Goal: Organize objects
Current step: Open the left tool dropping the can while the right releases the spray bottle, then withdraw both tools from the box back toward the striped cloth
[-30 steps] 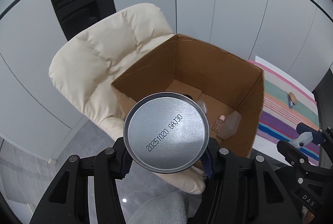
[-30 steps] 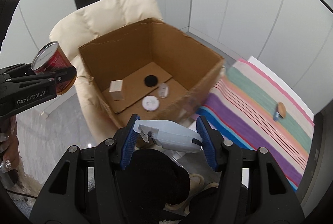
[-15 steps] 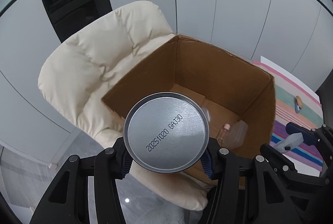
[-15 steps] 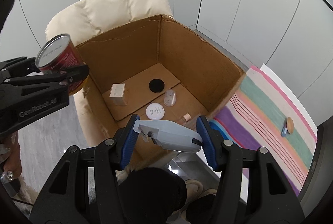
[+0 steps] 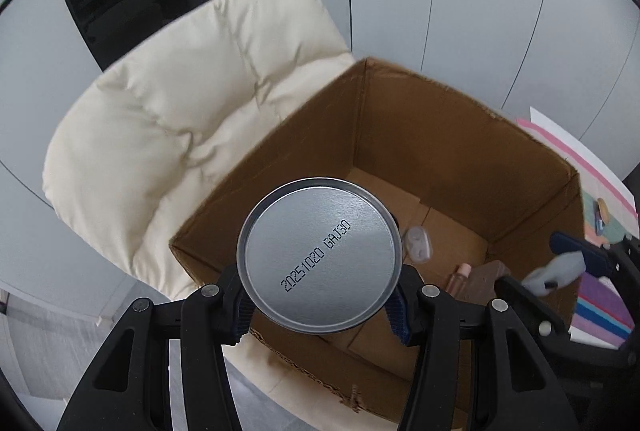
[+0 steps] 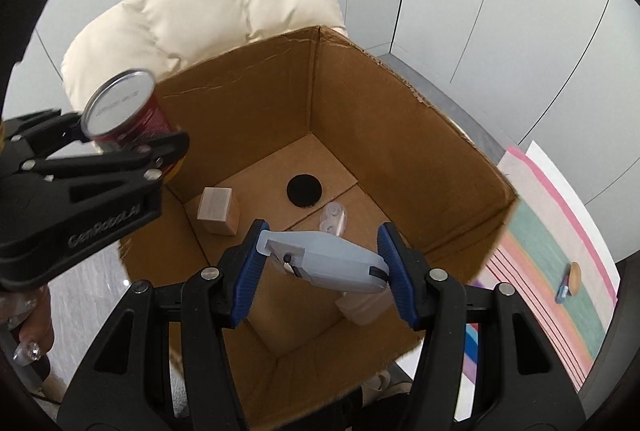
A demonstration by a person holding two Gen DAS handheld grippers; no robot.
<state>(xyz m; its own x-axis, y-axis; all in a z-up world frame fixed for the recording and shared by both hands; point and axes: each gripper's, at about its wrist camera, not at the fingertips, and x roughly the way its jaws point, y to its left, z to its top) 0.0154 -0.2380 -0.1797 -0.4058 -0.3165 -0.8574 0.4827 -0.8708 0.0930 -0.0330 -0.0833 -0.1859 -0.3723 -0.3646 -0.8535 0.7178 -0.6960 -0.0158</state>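
Lower centre: right gripper (image 6: 320,265) jaws pinching a pale blue plastic dispenser (image 6: 326,263) above the cardboard box (image 6: 400,151). Left of frame: left gripper (image 5: 320,305) jaws clamped on a red tin can (image 6: 124,115), at the box's rim. Already inside: small carton (image 6: 218,209), black lid (image 6: 304,190), clear case (image 6: 333,217). Far right: one small item (image 6: 570,281) left on the striped cloth (image 6: 552,271). Seemingly near done.

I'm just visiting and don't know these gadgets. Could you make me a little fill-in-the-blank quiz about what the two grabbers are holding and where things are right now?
1. The left gripper is shut on a metal ____ with a date code printed on its end.
2. The right gripper holds a pale blue ____.
3. Both hover over an open cardboard ____ that sits on a cream chair.
4. Inside, a round ____ disc lies on the bottom.

Missing words: can; tape dispenser; box; black
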